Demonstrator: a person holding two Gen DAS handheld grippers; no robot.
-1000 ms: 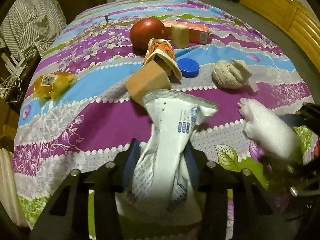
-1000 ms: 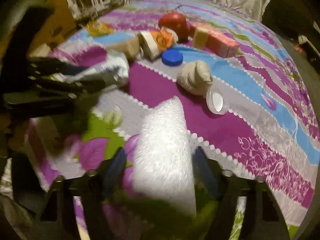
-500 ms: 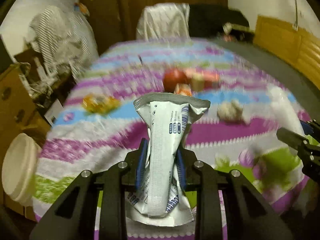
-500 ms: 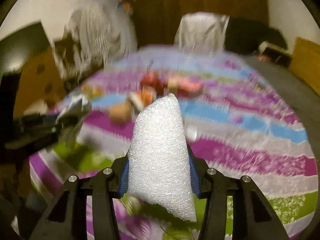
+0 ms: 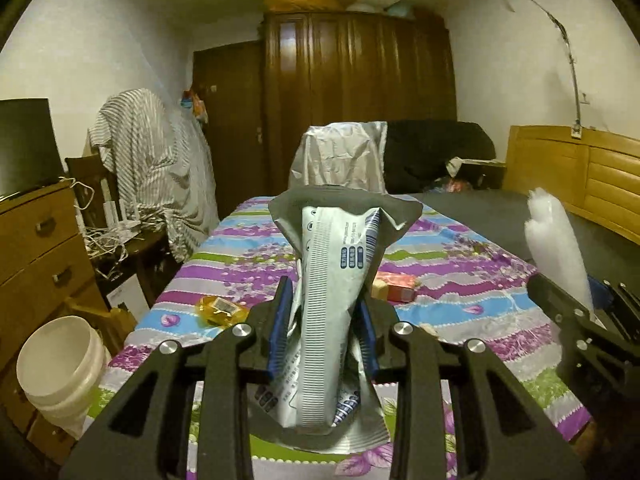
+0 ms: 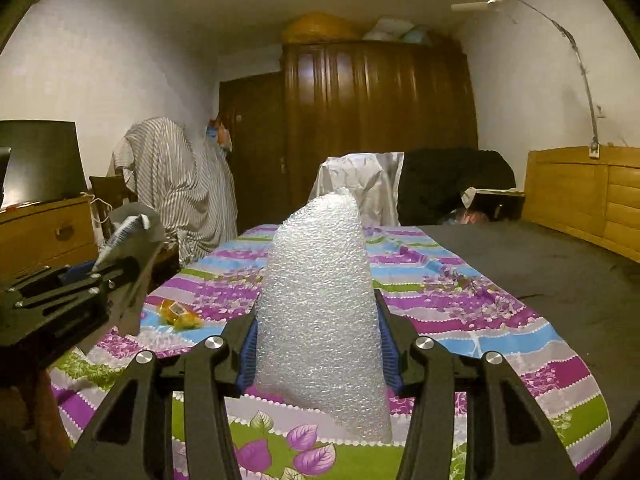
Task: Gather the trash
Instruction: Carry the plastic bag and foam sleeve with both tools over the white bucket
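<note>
My left gripper [image 5: 324, 322] holds a crumpled silver and white snack pouch [image 5: 340, 280] upright above the near end of the bed; its pads press the pouch while the jaws are opening slightly. In the right wrist view, my right gripper [image 6: 318, 342] is shut on a tall wad of bubble wrap [image 6: 320, 280], also lifted over the bed. Each gripper shows at the edge of the other's view: the bubble wrap [image 5: 556, 240] at the right, the pouch [image 6: 128, 228] at the left. A yellow wrapper [image 5: 220, 310] and an orange-red carton [image 5: 394, 286] lie on the bedspread.
A white bucket [image 5: 60, 364] stands on the floor left of the bed, below a wooden dresser [image 5: 36, 248]. The striped floral bedspread [image 6: 480, 320] covers the near half of the bed. A dark wardrobe [image 5: 360, 100] is at the back and a wooden headboard [image 5: 580, 184] at the right.
Both grippers have risen off the bed with the pouch and the bubble wrap and tipped up, so the views now look across the room instead of down at the bedspread.
</note>
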